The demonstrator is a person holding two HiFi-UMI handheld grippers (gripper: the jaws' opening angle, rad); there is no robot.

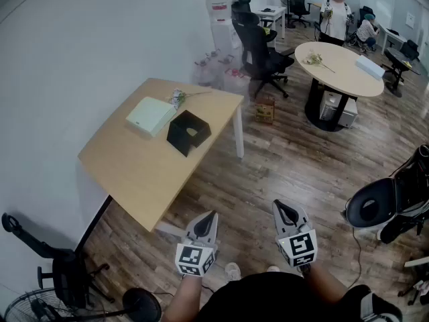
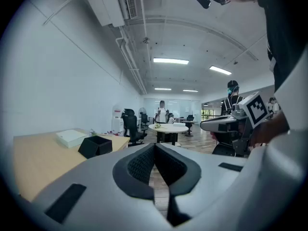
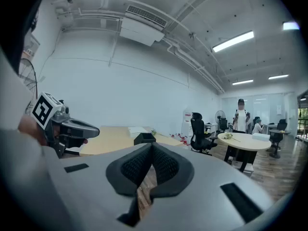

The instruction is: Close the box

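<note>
An open black box stands on the wooden table, with its pale lid lying flat beside it to the left. The same black box and lid show far off in the left gripper view, and the box again in the right gripper view. Both grippers hang low in front of the person, well short of the table. My left gripper is shut and empty. My right gripper is shut and empty too.
A small flower sprig lies at the table's far edge. Black office chairs and a round table stand beyond on the wooden floor. A fan sits lower left, another chair to the right. People are at the back.
</note>
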